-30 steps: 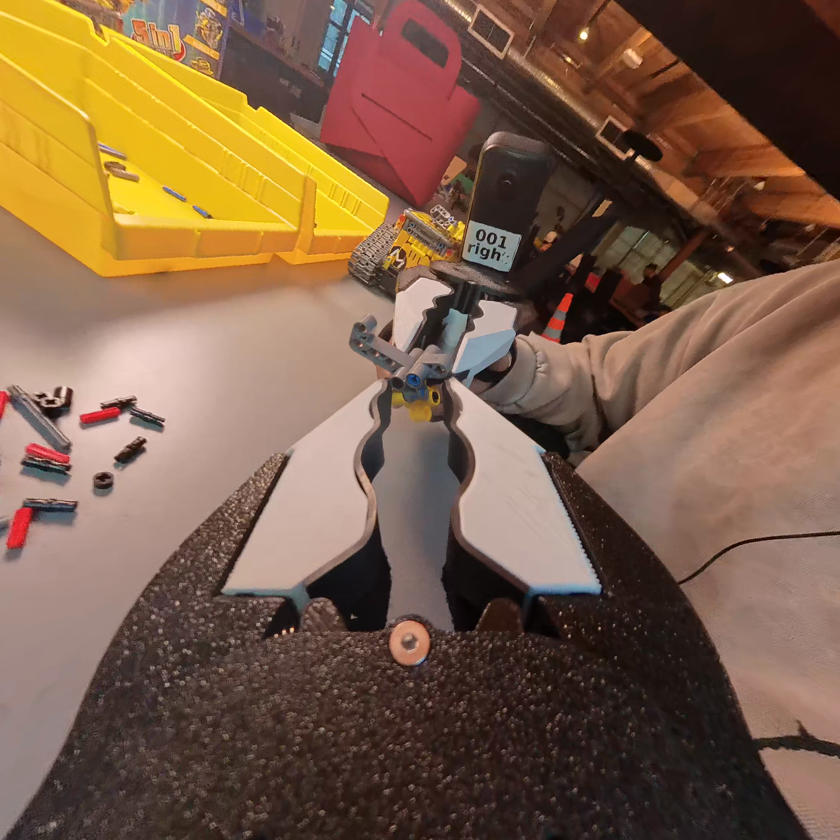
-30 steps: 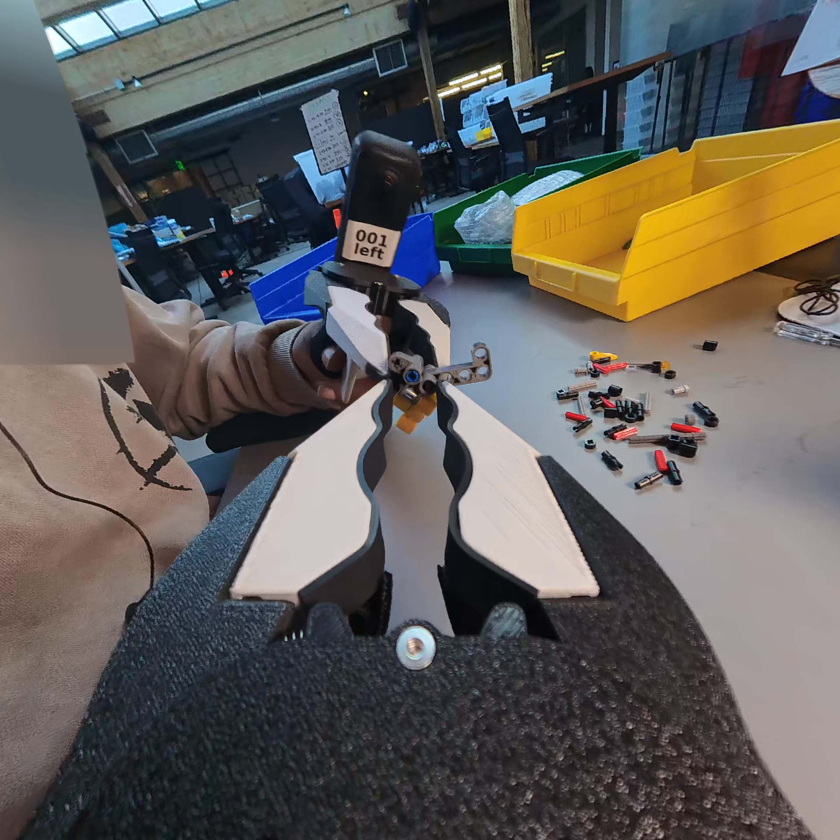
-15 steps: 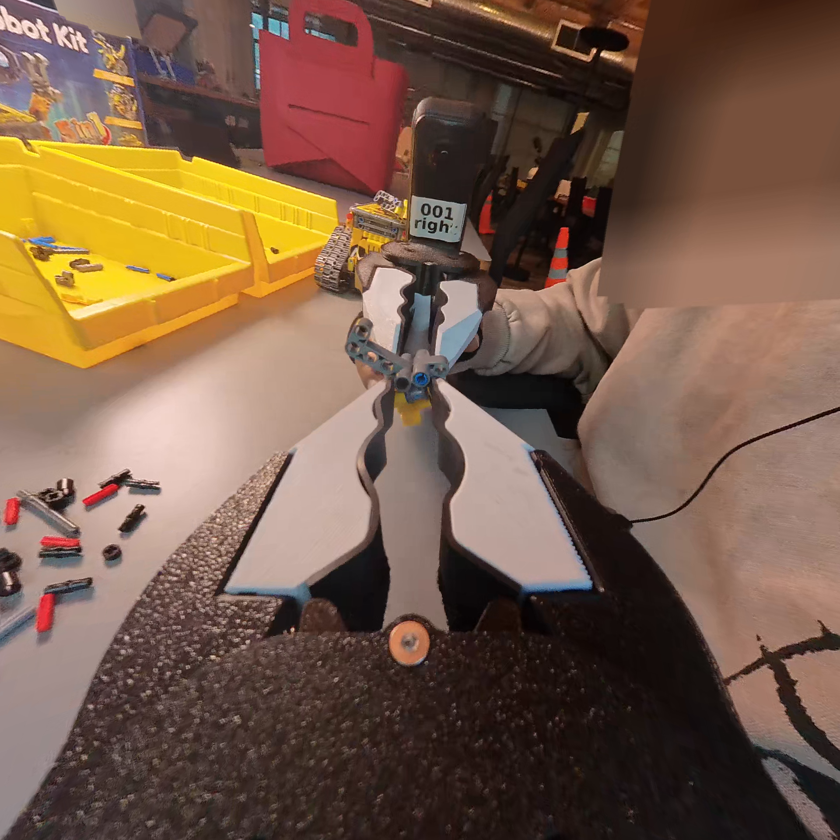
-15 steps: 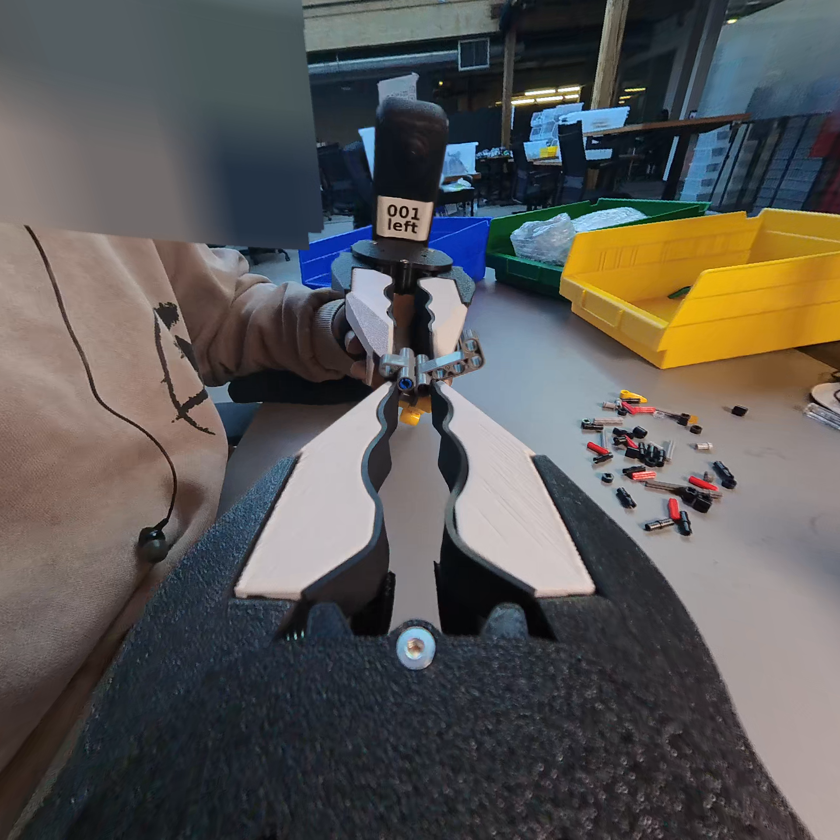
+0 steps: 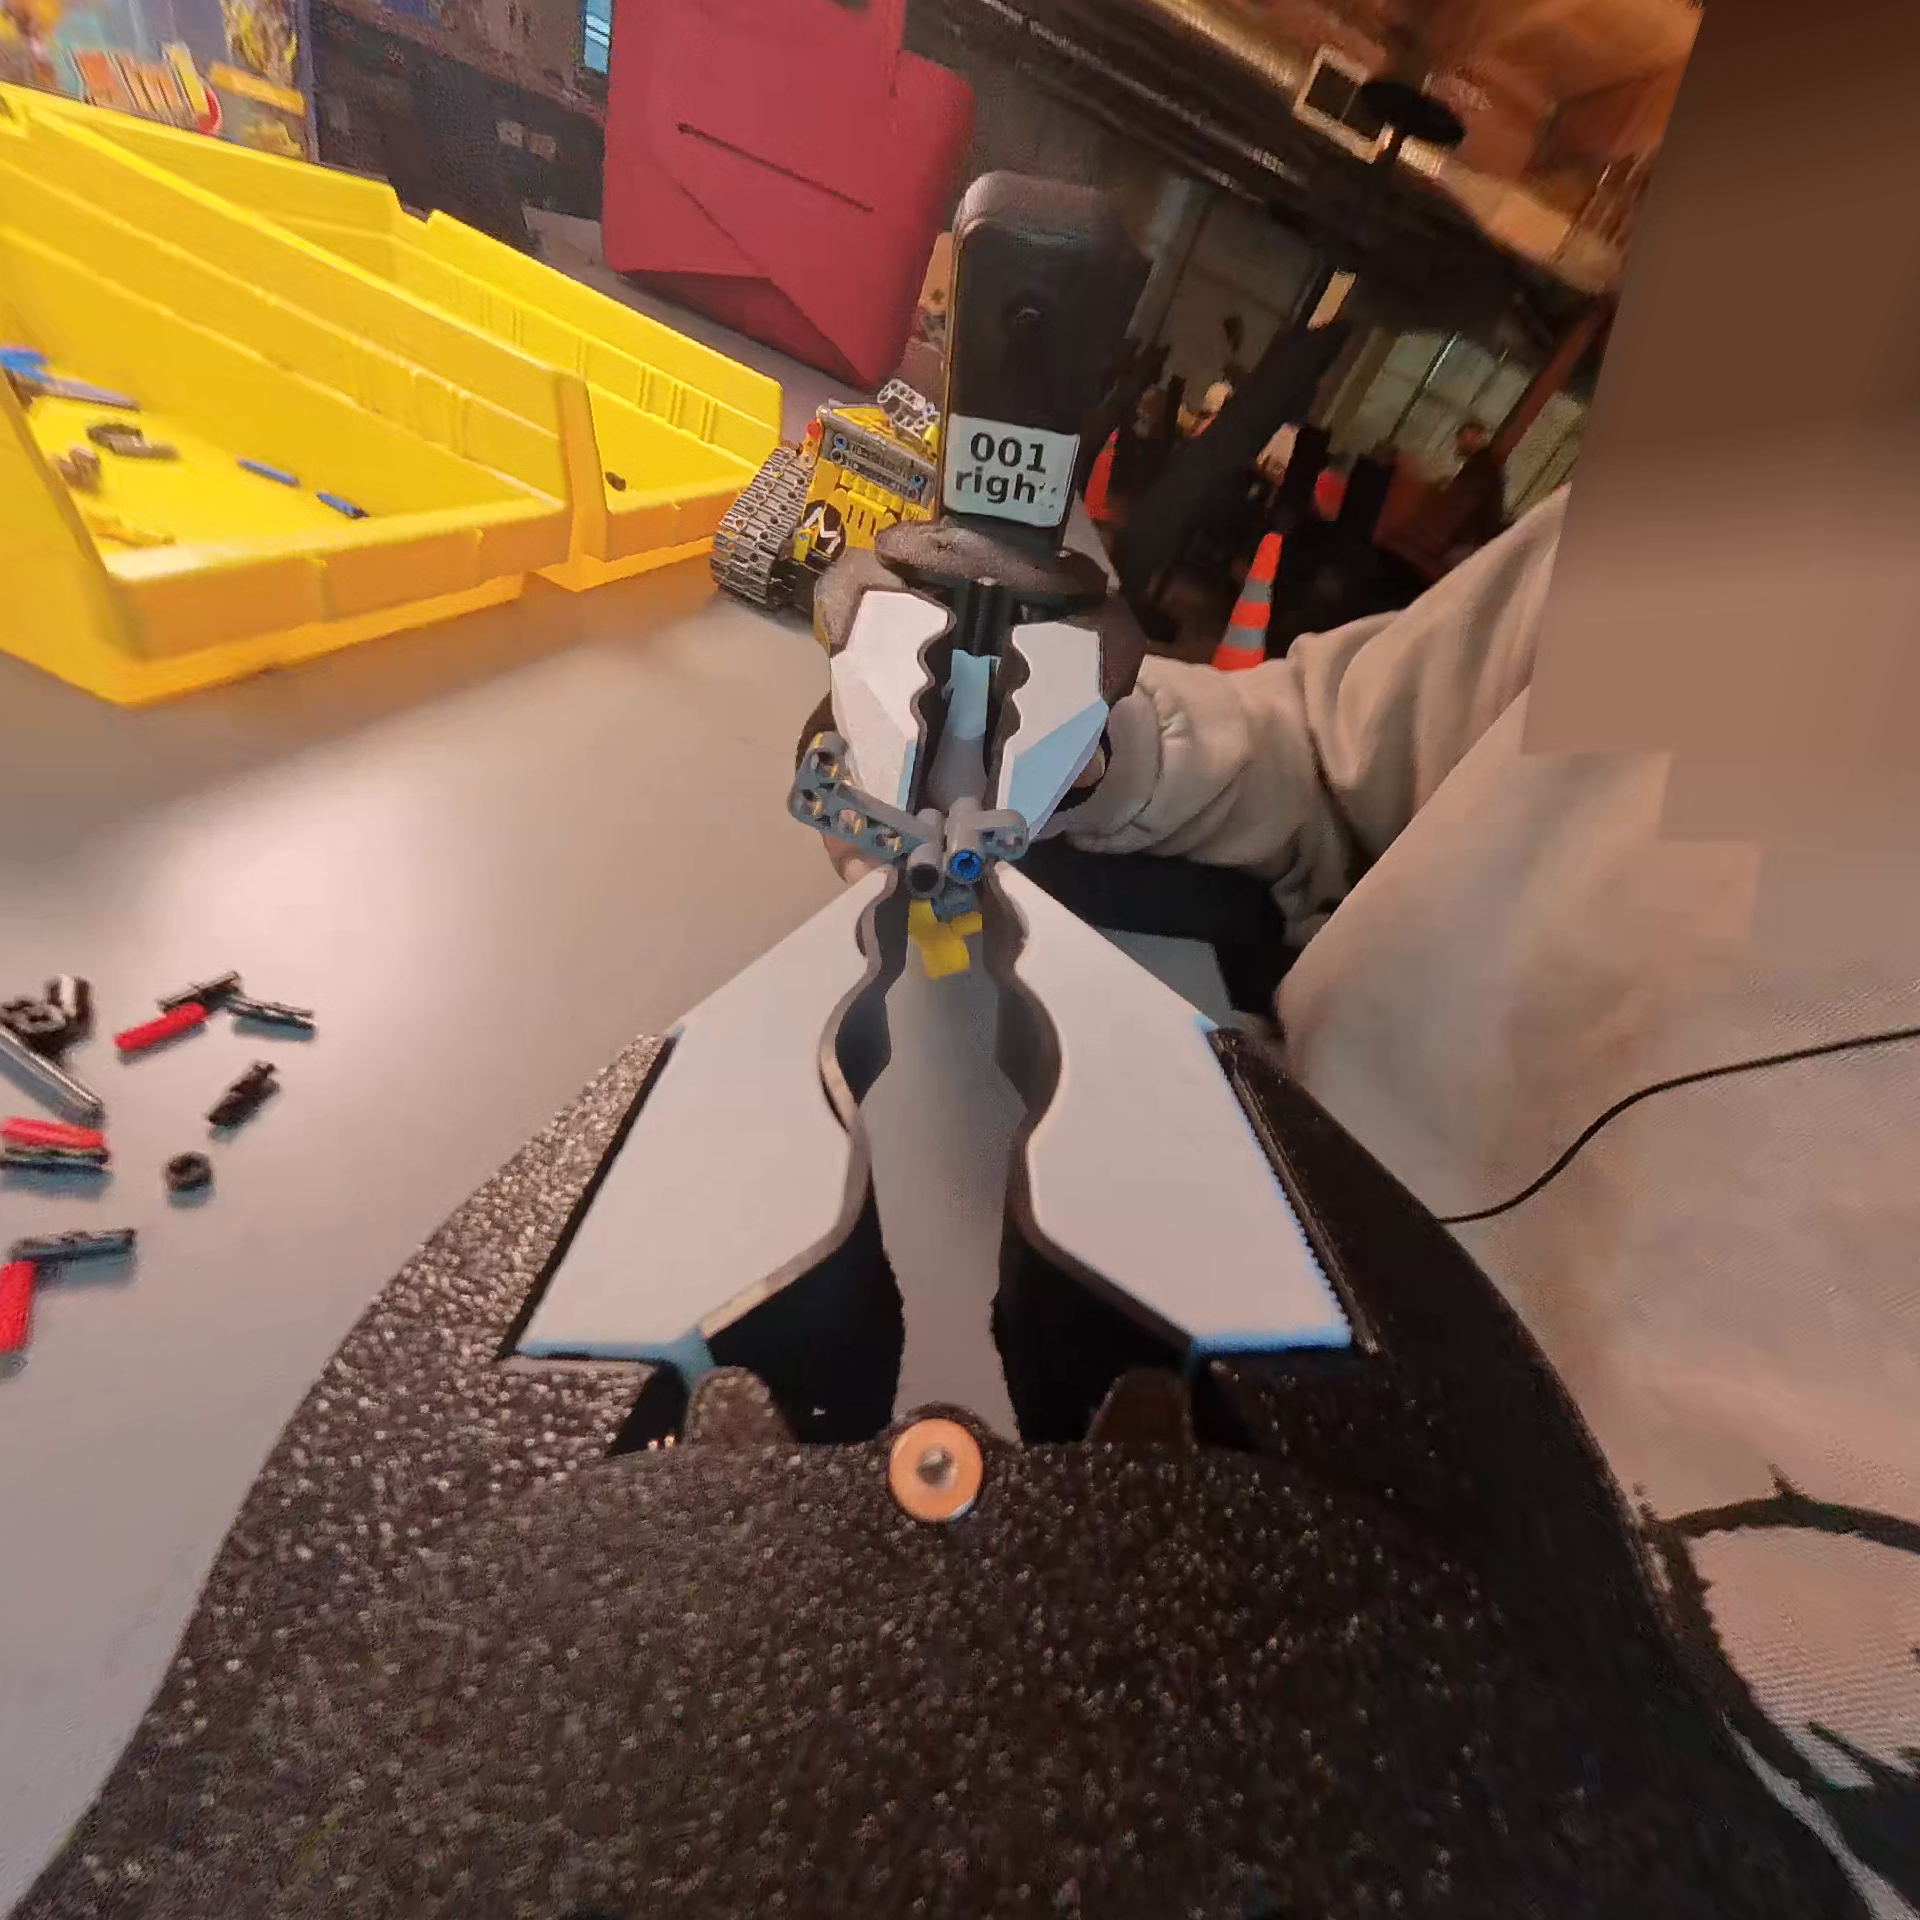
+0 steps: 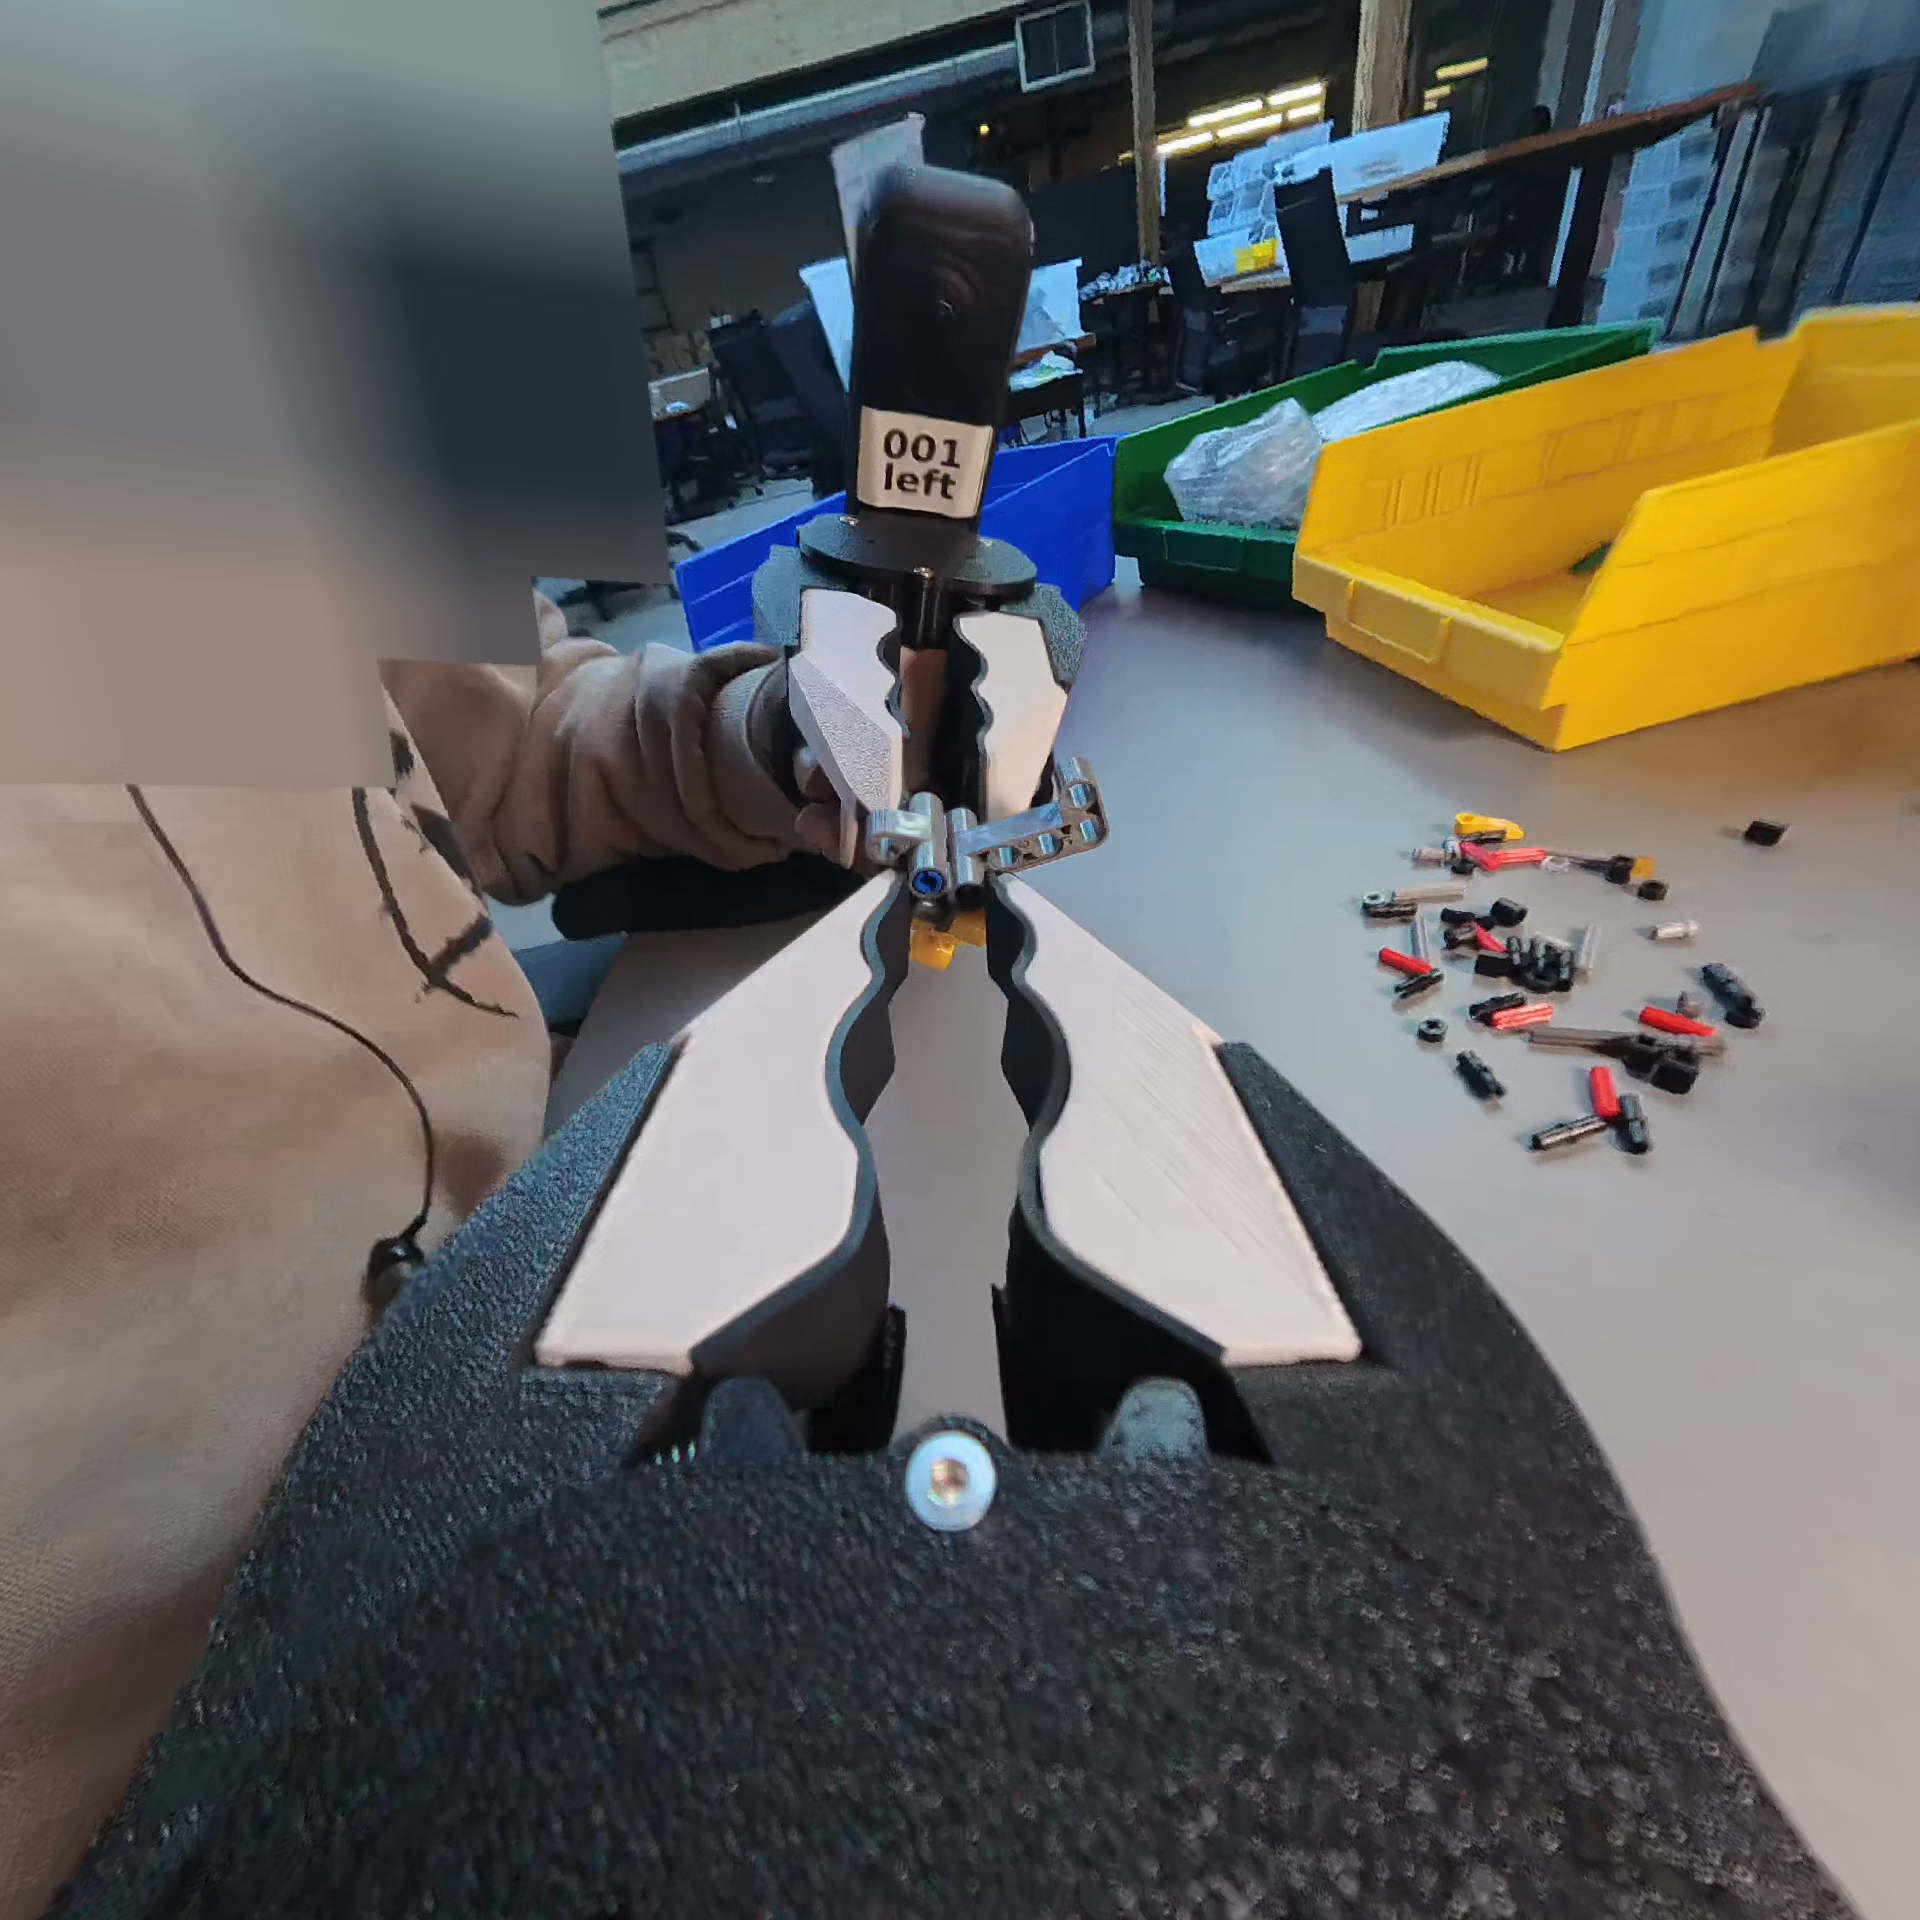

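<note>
My left gripper point(image 5: 940, 883) and right gripper point(image 6: 940, 883) face each other tip to tip above the grey table. Both are shut on one small brick assembly point(image 5: 935, 868). It has a grey beam with holes point(image 5: 847, 816), short grey connectors with a blue pin point(image 5: 966, 862) and a yellow piece point(image 5: 940, 940) hanging below. In the right wrist view the beam point(image 6: 1039, 831) sticks out to the right and the yellow piece point(image 6: 940, 940) sits between my fingers. A sleeved hand holds each gripper.
Loose red, black and grey small parts point(image 6: 1538, 966) lie on the table point(image 6: 1299, 727); they also show in the left wrist view point(image 5: 156, 1091). Yellow bins point(image 5: 312, 582), a yellow tracked model point(image 5: 831, 499) and a red bag point(image 5: 779, 177) stand behind. Yellow point(image 6: 1610, 582), green point(image 6: 1195, 530) and blue point(image 6: 1039, 499) bins stand farther off.
Both grippers stay shut on the assembly, tip to tip. The joined pair has tilted and swung a little, so the background has shifted in both views.
</note>
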A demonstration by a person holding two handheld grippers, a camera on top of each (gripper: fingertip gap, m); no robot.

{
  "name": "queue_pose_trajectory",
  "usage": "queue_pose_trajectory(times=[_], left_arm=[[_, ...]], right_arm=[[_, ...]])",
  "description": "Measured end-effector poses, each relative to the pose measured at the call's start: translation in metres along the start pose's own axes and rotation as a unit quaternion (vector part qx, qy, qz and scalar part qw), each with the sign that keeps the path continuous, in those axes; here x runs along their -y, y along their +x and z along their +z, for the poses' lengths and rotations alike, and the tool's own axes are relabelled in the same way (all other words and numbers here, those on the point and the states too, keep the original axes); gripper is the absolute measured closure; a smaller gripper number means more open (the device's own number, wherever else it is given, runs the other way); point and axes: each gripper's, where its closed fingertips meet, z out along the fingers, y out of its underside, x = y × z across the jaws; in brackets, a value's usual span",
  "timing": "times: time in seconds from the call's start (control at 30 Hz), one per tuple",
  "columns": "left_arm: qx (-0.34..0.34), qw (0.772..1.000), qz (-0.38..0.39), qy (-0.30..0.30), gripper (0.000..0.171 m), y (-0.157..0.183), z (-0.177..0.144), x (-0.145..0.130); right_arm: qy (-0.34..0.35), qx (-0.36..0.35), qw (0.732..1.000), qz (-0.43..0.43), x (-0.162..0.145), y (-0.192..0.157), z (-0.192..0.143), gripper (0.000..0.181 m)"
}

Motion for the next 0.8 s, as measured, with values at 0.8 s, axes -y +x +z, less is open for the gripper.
queue_pose_trajectory(times=[0.8], left_arm=[[-0.056,0.989,-0.135,0.006,0.160,-0.004,0.000,0.000]], right_arm=[[0.017,0.083,0.973,0.216,-0.001,0.007,-0.005,0.171]])
